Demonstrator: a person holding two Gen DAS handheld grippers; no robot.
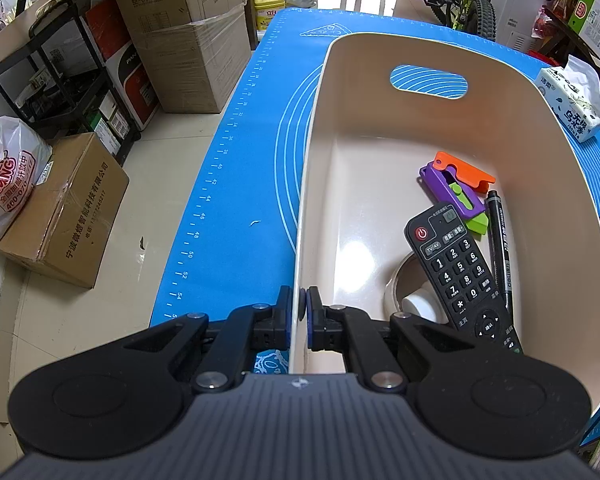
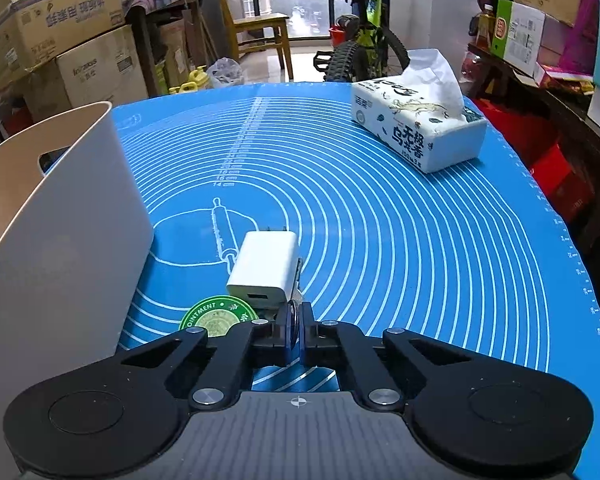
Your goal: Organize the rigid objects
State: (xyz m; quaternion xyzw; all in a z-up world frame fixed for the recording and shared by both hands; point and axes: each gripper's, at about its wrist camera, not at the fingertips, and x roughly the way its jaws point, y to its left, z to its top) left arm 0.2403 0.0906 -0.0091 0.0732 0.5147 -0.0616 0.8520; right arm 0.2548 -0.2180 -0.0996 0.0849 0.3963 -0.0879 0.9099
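The left claw is pinching the near-left wall of the bin, its pads closed on the rim; inside the bin are lying a remote, a pen and a purple-orange toy. The right claw is sitting nearly closed over the blue mat, apparently holding nothing. A white charger is lying just ahead of its tips and a green tin just to their left, beside the bin's outer wall.

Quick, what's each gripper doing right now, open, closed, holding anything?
Left gripper: shut on the rim of the beige bin.
Right gripper: closed, apparently on a small clear item beside the white charger; unclear what.
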